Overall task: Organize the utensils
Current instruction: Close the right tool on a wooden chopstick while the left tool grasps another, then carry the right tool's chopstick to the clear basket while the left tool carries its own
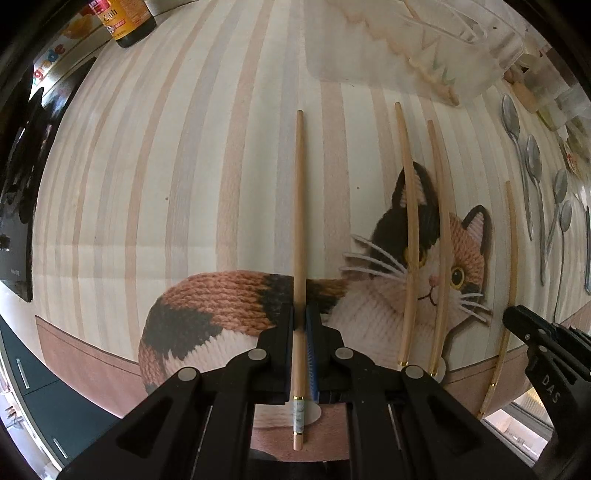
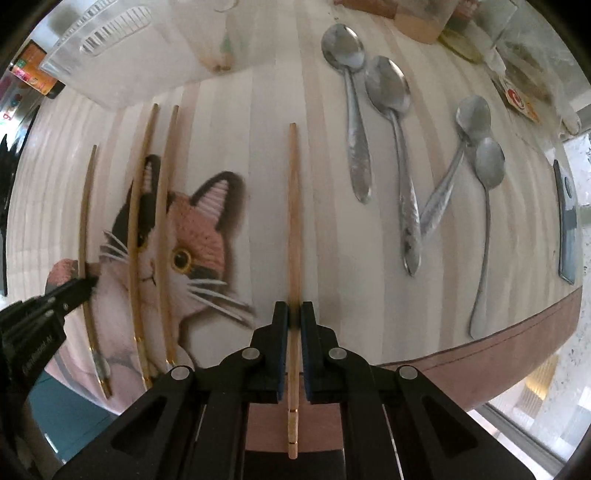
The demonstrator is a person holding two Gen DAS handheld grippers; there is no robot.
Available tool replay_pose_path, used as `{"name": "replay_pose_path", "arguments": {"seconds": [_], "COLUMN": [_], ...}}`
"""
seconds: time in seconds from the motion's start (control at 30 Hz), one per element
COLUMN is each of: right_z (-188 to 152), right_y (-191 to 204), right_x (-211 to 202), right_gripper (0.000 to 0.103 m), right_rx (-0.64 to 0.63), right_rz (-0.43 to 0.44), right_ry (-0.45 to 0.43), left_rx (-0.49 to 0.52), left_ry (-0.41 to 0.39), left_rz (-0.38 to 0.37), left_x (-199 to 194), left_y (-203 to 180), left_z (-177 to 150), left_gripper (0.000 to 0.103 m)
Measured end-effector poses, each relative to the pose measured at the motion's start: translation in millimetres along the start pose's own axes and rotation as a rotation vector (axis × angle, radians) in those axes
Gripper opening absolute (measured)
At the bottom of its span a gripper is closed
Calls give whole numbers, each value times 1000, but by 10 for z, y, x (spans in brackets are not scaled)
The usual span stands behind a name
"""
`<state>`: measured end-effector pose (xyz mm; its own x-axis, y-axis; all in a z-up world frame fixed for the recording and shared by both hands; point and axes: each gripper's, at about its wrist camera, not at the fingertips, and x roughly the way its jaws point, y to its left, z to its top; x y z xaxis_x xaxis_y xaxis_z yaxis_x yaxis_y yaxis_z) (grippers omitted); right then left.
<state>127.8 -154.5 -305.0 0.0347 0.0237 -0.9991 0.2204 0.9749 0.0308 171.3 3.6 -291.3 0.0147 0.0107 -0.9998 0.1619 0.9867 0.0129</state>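
Several wooden chopsticks lie side by side on a striped mat with a knitted cat picture. In the left wrist view my left gripper points down and is shut on one chopstick near its thick end. My right gripper is shut on another chopstick the same way. Two more chopsticks lie free between the held ones. Each gripper shows at the edge of the other's view: the right gripper and the left gripper. Several metal spoons lie to the right.
A clear plastic organizer tray stands at the far side of the mat. A dark sauce bottle stands at the far left. Jars and packets crowd the far right. A dark flat tool lies near the right table edge.
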Motion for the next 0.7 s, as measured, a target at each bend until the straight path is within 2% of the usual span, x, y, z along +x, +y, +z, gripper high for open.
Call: {"name": "replay_pose_path", "arguments": {"seconds": [0.07,0.17,0.4,0.53,0.7], "right_z": [1,-13,-154,-27,8], "right_y": [-4,71,163,-76,-51], "right_x": [-28,-59,-142,-108,-70], "right_gripper": [7,15,16,16,15], "right_rx": [-5,-19,-7,3,14], "right_rz": [-9,-73,-42,-34,-36], "right_ry": [18,99,95,93,83], "left_rx": [5,5,5,6,20], "left_ry": [1,3,1,-2,-4], "left_rz": [4,2,2,7,16], "left_x": [17,25,19,25,29], "left_y": [-41,-49,-45,-48,-76], "left_z": [15,10,20,19,13], "left_gripper": [5,5,5,5,5]}}
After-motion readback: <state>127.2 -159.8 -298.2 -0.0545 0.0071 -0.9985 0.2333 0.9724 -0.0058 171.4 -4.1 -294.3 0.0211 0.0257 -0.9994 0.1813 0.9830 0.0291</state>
